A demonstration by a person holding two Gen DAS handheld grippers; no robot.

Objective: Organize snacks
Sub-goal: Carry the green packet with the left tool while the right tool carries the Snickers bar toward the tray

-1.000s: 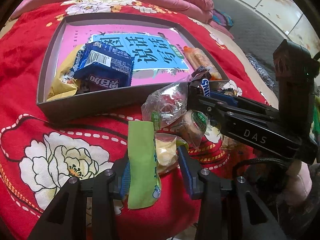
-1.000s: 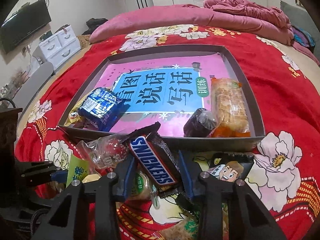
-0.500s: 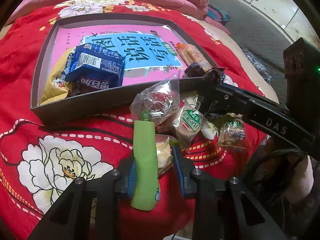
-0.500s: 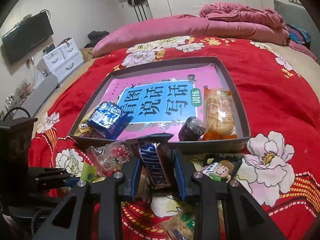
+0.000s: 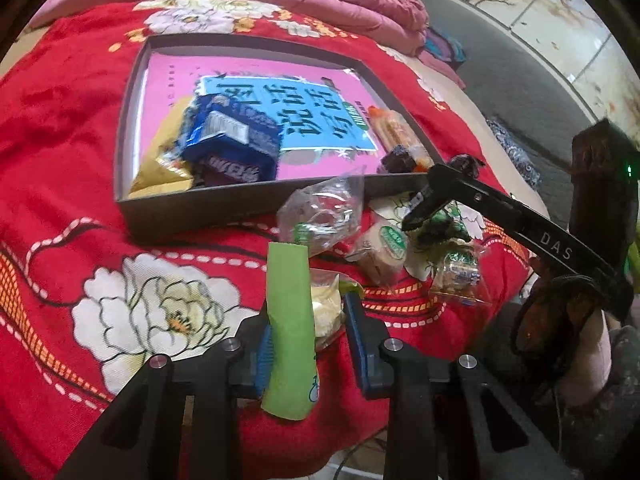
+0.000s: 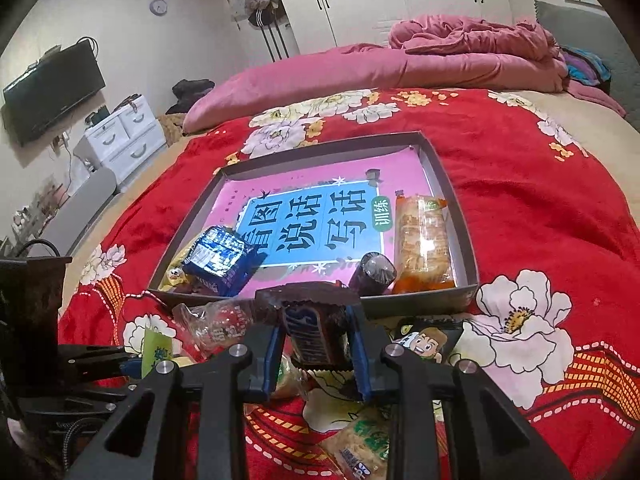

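Snacks [image 5: 384,240] are piled on the red blanket [image 5: 60,120] beside the box [image 6: 460,216]. A green packet [image 5: 289,320] is clamped in the left gripper [image 5: 308,332], a Snickers bar [image 6: 314,332] in the right gripper [image 6: 316,344].

Dim indoor light, fisheye-warped edges

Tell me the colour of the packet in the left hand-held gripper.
Light green packet, clearest in the left wrist view.
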